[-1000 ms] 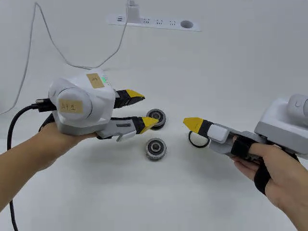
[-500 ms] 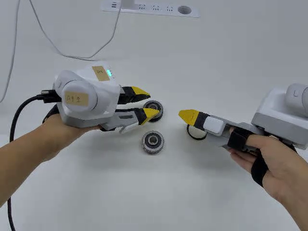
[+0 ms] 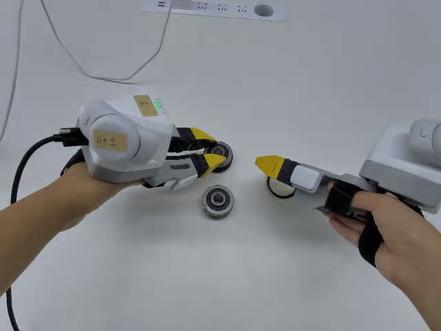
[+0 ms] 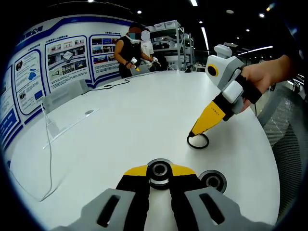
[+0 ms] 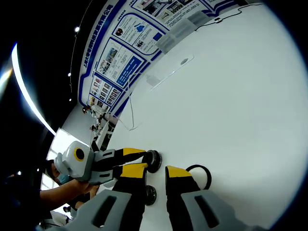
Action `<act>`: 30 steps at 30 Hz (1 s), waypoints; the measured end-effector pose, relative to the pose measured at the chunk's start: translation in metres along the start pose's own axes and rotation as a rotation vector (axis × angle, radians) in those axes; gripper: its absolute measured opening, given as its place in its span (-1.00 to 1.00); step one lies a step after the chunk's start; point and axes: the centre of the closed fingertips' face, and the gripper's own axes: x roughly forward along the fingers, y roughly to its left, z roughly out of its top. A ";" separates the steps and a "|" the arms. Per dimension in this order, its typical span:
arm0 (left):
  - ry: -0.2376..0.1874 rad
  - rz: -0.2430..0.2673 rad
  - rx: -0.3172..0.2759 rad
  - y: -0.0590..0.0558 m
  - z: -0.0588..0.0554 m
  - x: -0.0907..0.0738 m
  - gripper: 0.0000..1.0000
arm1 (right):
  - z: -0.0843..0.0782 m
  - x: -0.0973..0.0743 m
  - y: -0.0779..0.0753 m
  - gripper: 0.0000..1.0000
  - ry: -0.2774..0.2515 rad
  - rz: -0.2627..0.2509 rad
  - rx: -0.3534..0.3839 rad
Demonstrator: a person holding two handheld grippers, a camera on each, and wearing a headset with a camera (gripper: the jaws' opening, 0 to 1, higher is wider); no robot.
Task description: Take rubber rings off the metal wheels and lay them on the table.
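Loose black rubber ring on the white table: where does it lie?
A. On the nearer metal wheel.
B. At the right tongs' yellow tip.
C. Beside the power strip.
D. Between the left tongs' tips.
B: the black rubber ring lies flat at the right tongs' yellow tip; the left tongs grip a metal wheel.

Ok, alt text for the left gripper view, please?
The left hand-held gripper clasps a metal wheel on the table. A second wheel sits alongside; beyond, the right hand-held gripper points at a black rubber ring.
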 end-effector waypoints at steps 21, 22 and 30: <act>0.007 -0.026 0.083 -0.001 -0.001 0.000 -0.73 | -0.002 0.011 0.010 -0.56 0.046 0.059 0.000; 0.006 -0.027 0.086 -0.001 -0.001 0.000 -0.73 | -0.002 0.012 0.012 -0.56 0.048 0.065 0.000; -0.003 -0.052 0.082 0.001 -0.002 0.000 -0.74 | 0.000 0.031 0.019 -0.41 0.067 0.095 0.012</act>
